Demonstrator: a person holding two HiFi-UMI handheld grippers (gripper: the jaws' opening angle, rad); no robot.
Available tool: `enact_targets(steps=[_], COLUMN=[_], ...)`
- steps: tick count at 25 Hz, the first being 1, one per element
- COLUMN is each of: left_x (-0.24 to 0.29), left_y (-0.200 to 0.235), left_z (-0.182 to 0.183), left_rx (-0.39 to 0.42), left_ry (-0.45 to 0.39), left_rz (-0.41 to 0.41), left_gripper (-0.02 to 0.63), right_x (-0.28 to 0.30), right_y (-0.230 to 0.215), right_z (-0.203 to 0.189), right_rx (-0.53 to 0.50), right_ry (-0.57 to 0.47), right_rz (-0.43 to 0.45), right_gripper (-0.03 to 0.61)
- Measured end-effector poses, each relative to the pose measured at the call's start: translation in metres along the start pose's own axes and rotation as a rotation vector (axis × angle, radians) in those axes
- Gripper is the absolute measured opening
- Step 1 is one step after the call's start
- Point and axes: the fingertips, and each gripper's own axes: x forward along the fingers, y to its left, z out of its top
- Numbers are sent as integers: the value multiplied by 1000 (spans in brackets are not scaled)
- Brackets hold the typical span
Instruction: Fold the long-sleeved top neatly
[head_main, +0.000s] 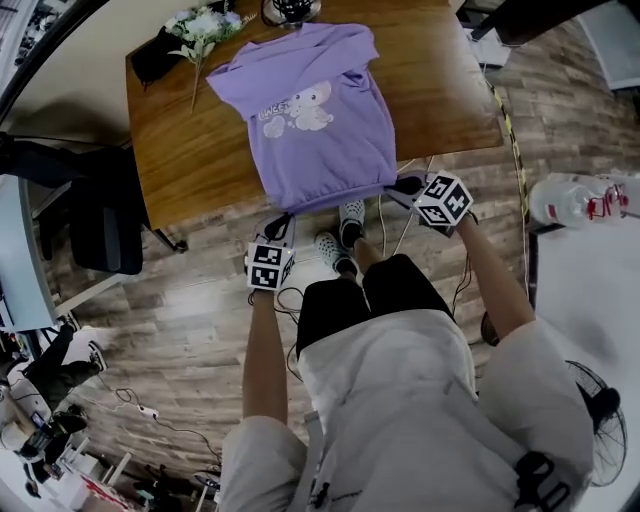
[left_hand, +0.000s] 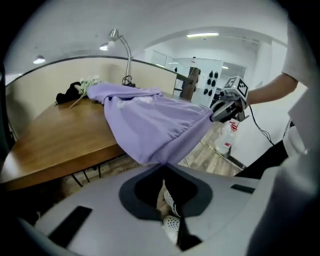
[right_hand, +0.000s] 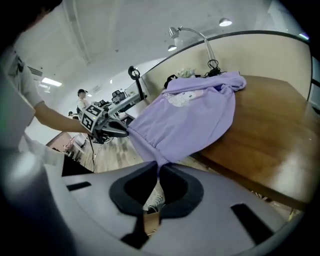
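1. My left gripper (left_hand: 162, 166) has its jaws pressed together on the left corner of the hem of the purple top (head_main: 320, 120), pinching the fabric at the very tips.
2. My right gripper (right_hand: 159, 166) is clamped the same way on the hem's right corner.
3. Both grippers tilt forward and down, and they sit well apart, the right one a little farther out.
4. My left forearm (head_main: 262, 350) is bare and reaches straight ahead, with the left cube (head_main: 270, 265) facing up.
5. My right forearm (head_main: 495, 280) is also bare and stretches forward and inward, with the right cube (head_main: 443, 201) turned up and slightly rolled.
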Motion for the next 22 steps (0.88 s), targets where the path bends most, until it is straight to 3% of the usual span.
enact_targets(steps=[4,14,18,22], left_x=[-35,-100,-124,-141], left_y=[-13,-35,-36,-27], left_z=[17,28,46,86], left_rx=[22,58,92,148], left_ry=[-53,-132,-163,-241], left_rz=[-2,30,40,71], left_gripper=[32,31,32,32], right_x=[-30,-63,-80,-98], right_y=[21,73,87,89], right_z=[12,16,35,68], right_rx=[37,19,-9,-54], right_ry=[-53,-114,-133,-170], right_rz=[50,48,52,43], right_gripper=[23,23,23,23])
